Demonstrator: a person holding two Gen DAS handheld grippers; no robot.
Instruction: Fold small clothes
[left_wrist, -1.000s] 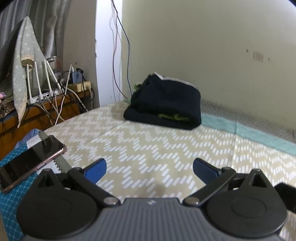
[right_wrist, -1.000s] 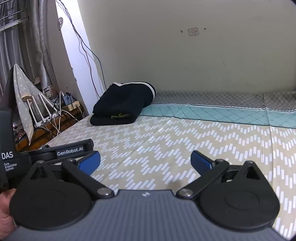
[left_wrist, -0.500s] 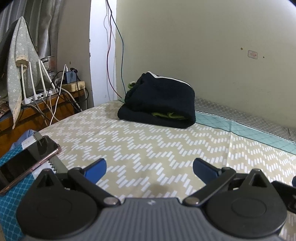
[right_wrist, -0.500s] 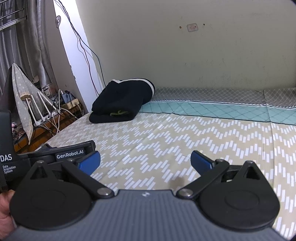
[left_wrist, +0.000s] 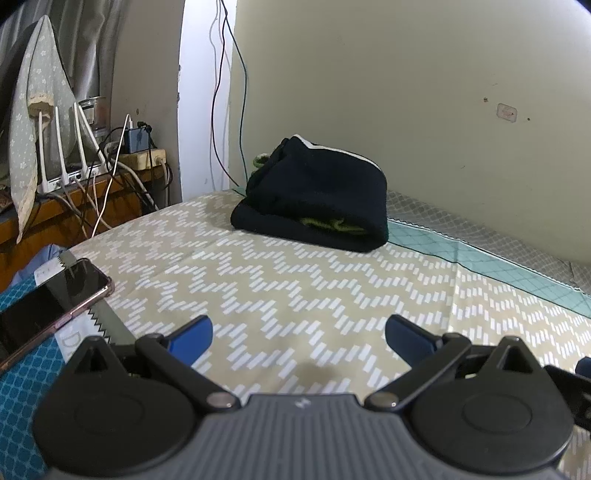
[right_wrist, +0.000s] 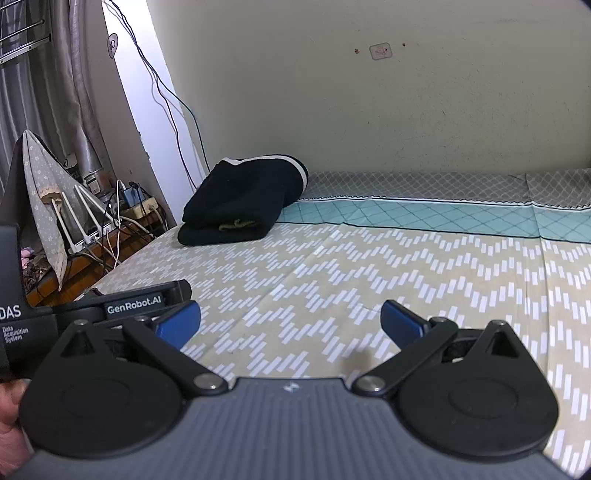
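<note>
A folded dark navy garment (left_wrist: 314, 199) with a white trim and a bit of green showing lies on the patterned bed sheet (left_wrist: 295, 280) near the far wall; it also shows in the right wrist view (right_wrist: 240, 206). My left gripper (left_wrist: 299, 334) is open and empty, low over the sheet, well short of the garment. My right gripper (right_wrist: 290, 321) is open and empty, also low over the sheet. The left gripper's body (right_wrist: 133, 304) shows at the left of the right wrist view.
A phone (left_wrist: 48, 310) lies on a blue patterned cloth at the bed's left edge. A wooden shelf (left_wrist: 85, 192) with a router, cables and a power strip stands left of the bed. The wall (right_wrist: 406, 110) runs behind the bed.
Both views have shifted slightly; the garment sits a little more to the centre and left. Both grippers stay open and empty.
</note>
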